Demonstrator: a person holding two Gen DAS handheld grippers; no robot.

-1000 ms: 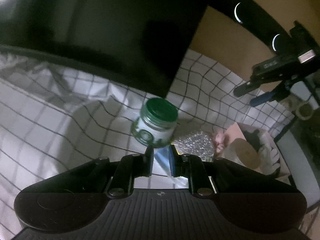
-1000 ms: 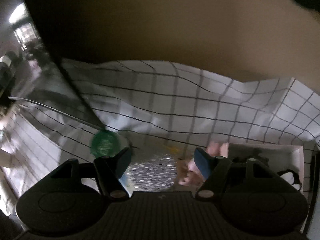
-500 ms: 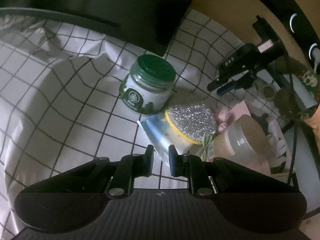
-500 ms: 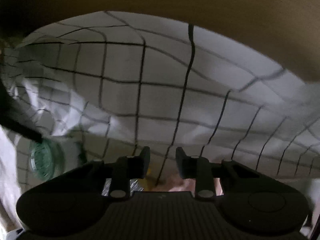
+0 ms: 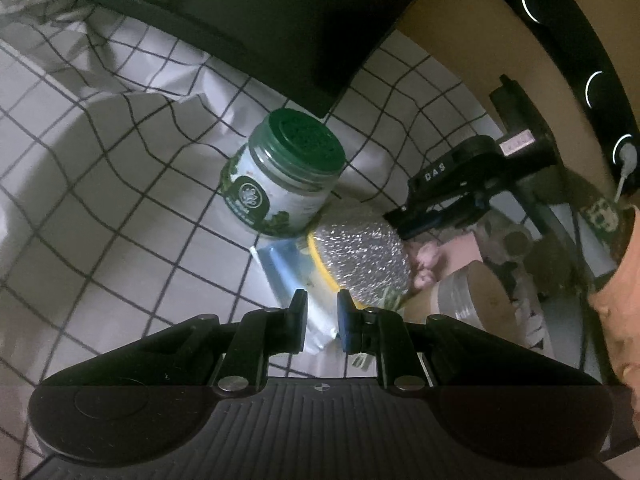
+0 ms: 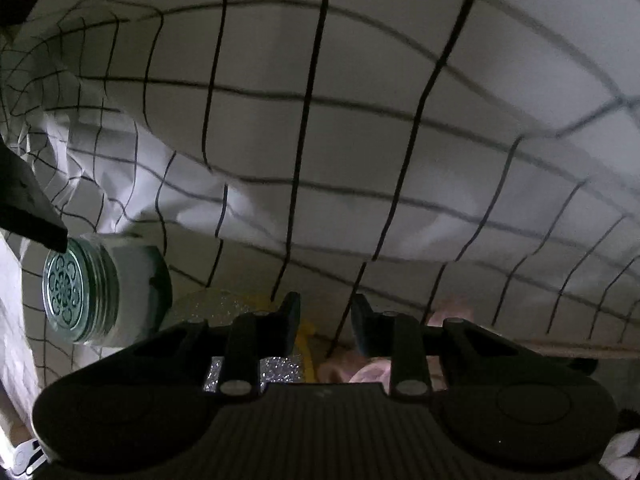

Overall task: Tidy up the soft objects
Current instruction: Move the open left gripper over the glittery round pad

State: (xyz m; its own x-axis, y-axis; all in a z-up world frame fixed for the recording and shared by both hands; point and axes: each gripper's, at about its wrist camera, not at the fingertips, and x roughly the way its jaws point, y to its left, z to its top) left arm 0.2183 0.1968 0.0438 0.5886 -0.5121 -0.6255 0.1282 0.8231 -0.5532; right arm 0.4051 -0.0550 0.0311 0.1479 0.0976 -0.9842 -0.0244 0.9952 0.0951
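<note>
A silver glitter sponge with a yellow rim (image 5: 362, 256) lies on the checked cloth (image 5: 120, 216), beside a pink soft thing (image 5: 426, 266) and on a blue packet (image 5: 288, 276). My left gripper (image 5: 322, 312) hovers just above the packet, jaws nearly together with nothing between them. My right gripper (image 5: 412, 220) reaches in from the right with its tips at the sponge's far edge. In the right wrist view, my right gripper (image 6: 325, 320) has its jaws narrowly apart and is low over the sponge (image 6: 224, 308) and the pink thing (image 6: 452, 308); whether it holds anything is unclear.
A green-lidded jar (image 5: 284, 180) stands behind the sponge; it lies at the left in the right wrist view (image 6: 92, 288). A tan tape roll (image 5: 476, 300) sits to the right. A dark box (image 5: 280, 20) overhangs the back. The cloth (image 6: 320, 120) is rumpled.
The left gripper has drawn closer to the packet and sponge. The right gripper's jaws narrowed from wide open a second ago, and it has dropped low by the sponge.
</note>
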